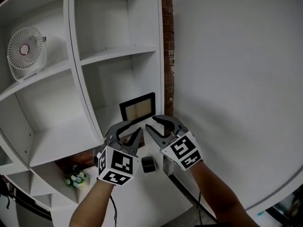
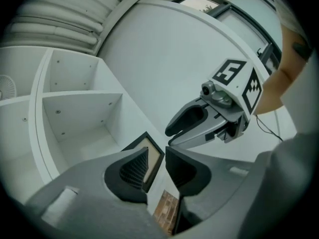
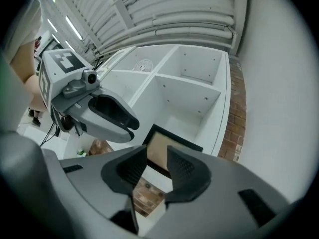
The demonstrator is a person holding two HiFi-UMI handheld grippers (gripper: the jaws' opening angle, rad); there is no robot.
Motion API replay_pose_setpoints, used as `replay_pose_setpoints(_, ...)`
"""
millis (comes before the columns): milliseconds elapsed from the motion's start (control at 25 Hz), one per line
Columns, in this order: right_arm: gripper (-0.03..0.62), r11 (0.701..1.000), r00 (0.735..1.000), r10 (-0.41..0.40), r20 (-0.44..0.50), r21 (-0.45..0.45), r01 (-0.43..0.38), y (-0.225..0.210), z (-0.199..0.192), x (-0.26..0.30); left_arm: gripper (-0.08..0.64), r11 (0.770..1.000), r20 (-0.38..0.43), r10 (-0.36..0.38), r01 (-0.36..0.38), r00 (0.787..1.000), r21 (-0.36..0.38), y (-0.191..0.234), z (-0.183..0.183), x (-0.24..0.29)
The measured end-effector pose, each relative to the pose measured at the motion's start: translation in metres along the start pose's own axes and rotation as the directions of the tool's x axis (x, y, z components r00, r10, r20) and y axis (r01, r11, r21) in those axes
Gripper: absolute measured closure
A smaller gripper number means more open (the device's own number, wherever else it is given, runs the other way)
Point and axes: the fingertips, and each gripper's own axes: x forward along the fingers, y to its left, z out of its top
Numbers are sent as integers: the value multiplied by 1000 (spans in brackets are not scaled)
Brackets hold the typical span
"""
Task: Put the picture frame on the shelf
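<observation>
The black picture frame point(image 1: 138, 107) with a tan inside stands upright in the lower right compartment of the white shelf point(image 1: 118, 54), against its right wall. Both grippers hover just in front of and below it. My left gripper point(image 1: 132, 129) has its jaws apart, and nothing is pressed between them. In the left gripper view the picture frame point(image 2: 151, 153) shows beyond the left gripper point(image 2: 157, 152), its edge in line with the gap. My right gripper point(image 1: 152, 123) is open too. From the right gripper view, the picture frame point(image 3: 172, 146) lies past the right gripper point(image 3: 157, 154).
A small white fan point(image 1: 24, 50) sits in an upper left compartment. A little pot of pale flowers point(image 1: 75, 178) stands low on the left. A brick strip point(image 1: 166, 41) runs beside the shelf, with a white wall to its right. A small dark object point(image 1: 148, 163) lies below the grippers.
</observation>
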Motion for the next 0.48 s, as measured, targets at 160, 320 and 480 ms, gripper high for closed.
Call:
replay_pose_setpoints(160, 465, 998, 1000, 2, 12, 62, -3, 5, -6, -10, 464, 999, 13, 12, -11, 1000, -49, -8, -3, -3)
replay_pose_setpoints(320, 490, 995, 1000, 4, 19, 100, -6, 13, -10, -19, 480, 993, 27, 7, -4, 1000, -117, -17, -6, -6)
replay_pose_setpoints(480, 530, 990, 1000, 10, 25, 141, -13, 21, -16, -31, 515, 982, 55, 7, 3, 998, -190, -25, -7, -11)
